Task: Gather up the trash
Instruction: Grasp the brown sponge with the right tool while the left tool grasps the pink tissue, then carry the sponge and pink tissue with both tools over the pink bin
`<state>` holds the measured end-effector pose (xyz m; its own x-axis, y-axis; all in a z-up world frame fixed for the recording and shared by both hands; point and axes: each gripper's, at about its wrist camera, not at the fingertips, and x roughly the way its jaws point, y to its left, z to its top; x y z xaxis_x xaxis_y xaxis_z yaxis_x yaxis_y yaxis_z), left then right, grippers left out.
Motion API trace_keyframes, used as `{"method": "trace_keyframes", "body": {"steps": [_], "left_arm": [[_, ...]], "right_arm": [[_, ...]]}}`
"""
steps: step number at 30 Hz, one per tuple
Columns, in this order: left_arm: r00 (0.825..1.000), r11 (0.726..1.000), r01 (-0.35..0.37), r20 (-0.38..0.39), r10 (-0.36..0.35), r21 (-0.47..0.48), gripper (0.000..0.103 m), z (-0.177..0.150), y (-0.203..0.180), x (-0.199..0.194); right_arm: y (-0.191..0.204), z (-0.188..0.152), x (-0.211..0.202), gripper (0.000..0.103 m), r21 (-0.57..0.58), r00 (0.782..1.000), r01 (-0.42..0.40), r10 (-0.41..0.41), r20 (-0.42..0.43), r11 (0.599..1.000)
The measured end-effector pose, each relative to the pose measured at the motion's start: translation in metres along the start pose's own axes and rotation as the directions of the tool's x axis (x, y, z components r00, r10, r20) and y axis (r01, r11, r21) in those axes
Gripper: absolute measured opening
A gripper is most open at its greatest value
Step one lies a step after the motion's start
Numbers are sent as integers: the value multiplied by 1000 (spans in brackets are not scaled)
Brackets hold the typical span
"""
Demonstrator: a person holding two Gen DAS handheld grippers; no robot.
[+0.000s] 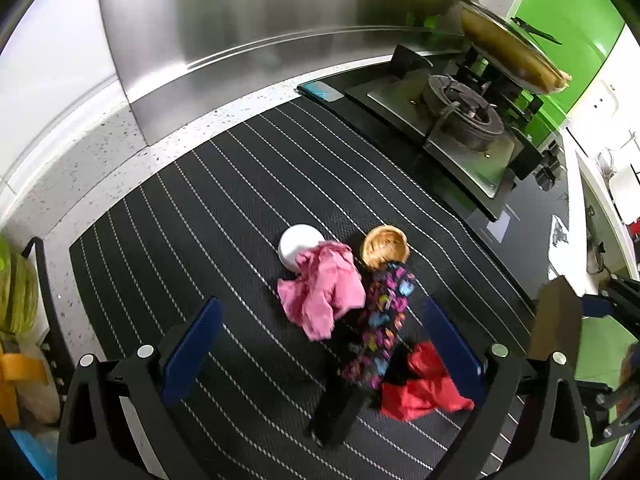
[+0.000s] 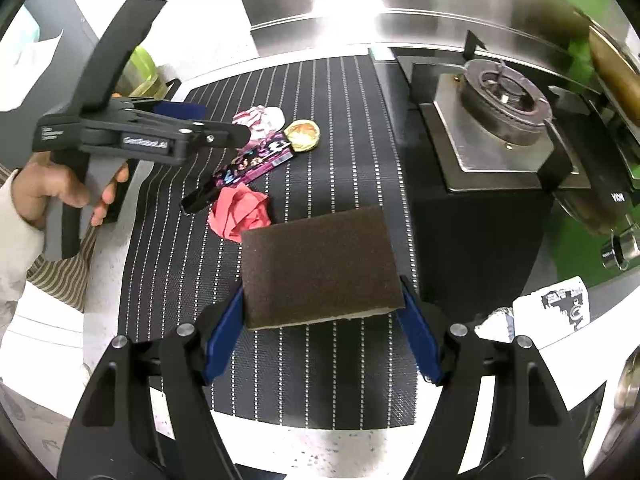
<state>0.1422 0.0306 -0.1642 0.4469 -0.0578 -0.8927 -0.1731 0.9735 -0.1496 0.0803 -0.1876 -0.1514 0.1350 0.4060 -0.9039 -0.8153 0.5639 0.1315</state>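
Right claw [image 2: 322,316] is clamped on a brown sponge block [image 2: 320,264], blue pads pressing both side edges, block lifted clear above the black pinstriped mat [image 2: 168,264] on the table. Left claw [image 1: 320,352] is released, jaws wide, nothing between the pads, hovering over the trash cluster on the mat. The cluster: a crumpled pink wrapper [image 1: 324,292] lying against a white cup [image 1: 298,246] tipped on its side, a small tan paper cup [image 1: 386,246] just beside it, a long colourful patterned snack wrapper [image 1: 384,328] with a black end, and a crumpled red wrapper [image 1: 424,388] near the left claw's right finger. All trash pieces lie on the mat, touching or nearly touching each other. In the right wrist view the left claw shows from the side, held by a hand [image 2: 60,192] in a light sleeve, above the same pile. A gas stove burner [image 2: 504,104] sits to the right of the mat, with a pan [image 1: 512,52] over the far burner. Steel backsplash behind.
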Motion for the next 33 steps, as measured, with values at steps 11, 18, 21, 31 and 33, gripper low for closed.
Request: {"method": "trace_keyframes", "body": {"steps": [11, 18, 21, 31, 33], "left_arm": [[999, 1000, 25, -33, -26, -16, 66, 7, 5, 20], [999, 1000, 17, -39, -16, 16, 32, 5, 0, 23], [1000, 1000, 9, -27, -8, 21, 30, 4, -1, 17], [999, 996, 20, 30, -22, 88, 30, -2, -22, -40], [999, 992, 35, 35, -39, 125, 30, -5, -35, -55]], "right_arm": [[-5, -1, 2, 72, 27, 1000, -3, 3, 12, 1000], [-4, 0, -2, 72, 39, 999, -6, 5, 38, 999], [-2, 1, -6, 72, 43, 999, 0, -2, 51, 999], [6, -9, -40, 71, 106, 992, 50, -61, 110, 993], [6, -15, -53, 71, 138, 988, 69, -86, 125, 988]]}}
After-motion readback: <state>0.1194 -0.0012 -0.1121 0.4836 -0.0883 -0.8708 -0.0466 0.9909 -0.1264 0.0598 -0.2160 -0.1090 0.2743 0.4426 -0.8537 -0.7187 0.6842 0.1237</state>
